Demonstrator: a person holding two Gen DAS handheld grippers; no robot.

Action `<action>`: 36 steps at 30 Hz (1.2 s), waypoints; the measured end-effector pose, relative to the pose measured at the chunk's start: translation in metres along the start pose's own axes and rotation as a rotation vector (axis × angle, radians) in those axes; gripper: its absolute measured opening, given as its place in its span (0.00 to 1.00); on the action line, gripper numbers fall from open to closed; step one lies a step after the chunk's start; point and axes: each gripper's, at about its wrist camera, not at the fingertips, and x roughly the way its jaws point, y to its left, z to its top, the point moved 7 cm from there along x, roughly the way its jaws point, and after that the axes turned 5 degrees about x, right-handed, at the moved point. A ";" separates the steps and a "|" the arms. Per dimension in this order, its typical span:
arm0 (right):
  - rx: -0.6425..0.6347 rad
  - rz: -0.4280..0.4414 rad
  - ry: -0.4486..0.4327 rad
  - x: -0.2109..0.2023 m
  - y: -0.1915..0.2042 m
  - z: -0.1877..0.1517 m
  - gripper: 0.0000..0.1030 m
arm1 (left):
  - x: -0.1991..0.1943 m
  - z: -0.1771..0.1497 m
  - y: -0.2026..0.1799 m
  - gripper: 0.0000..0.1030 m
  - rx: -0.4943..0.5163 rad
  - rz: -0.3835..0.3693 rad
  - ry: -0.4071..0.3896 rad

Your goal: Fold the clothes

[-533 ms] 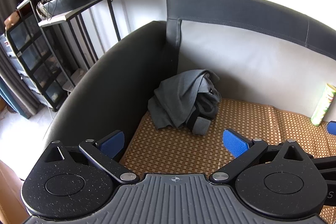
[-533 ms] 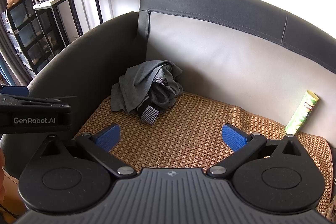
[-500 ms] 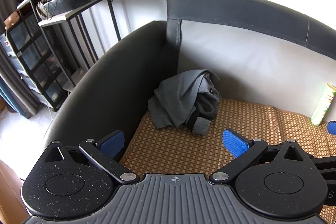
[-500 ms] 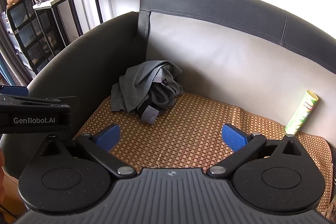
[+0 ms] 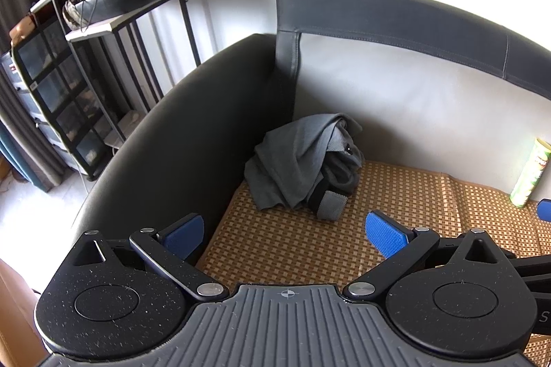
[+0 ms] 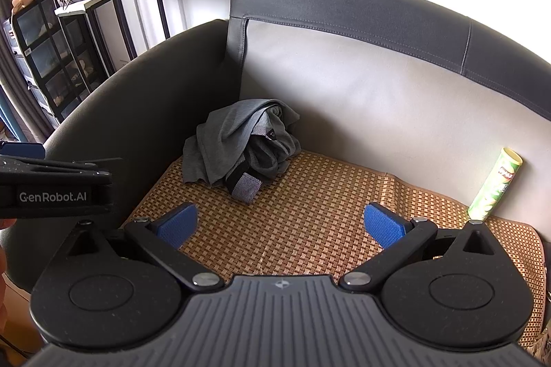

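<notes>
Grey clothes heaped in the sofa's back left corner, both tongs empty.

The dark sofa (image 6: 144, 112) carries a woven mat (image 6: 310, 212); the crumpled grey clothes (image 6: 237, 143) lie against the armrest and backrest, a green can (image 6: 496, 184) stands at the back right. The left tongs (image 5: 284, 229) and right tongs (image 6: 280, 222) hover wide open above the mat's front edge.

My two wrist views look down, side by side, into the sofa's (image 5: 193, 133) left corner, sharing its mat (image 6: 320, 212).
</notes>
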 end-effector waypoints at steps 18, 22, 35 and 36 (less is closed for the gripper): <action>0.000 -0.001 -0.006 -0.003 0.001 0.000 1.00 | -0.005 0.005 0.003 1.00 -0.002 0.007 0.002; -0.004 0.000 -0.005 -0.003 0.002 0.000 1.00 | -0.005 0.004 0.004 1.00 -0.005 0.006 0.003; -0.005 0.007 -0.009 -0.004 0.003 0.000 1.00 | -0.007 0.005 0.003 1.00 -0.006 0.012 0.003; -0.005 0.008 -0.009 -0.004 0.003 0.001 1.00 | -0.008 0.004 0.003 1.00 -0.007 0.013 0.003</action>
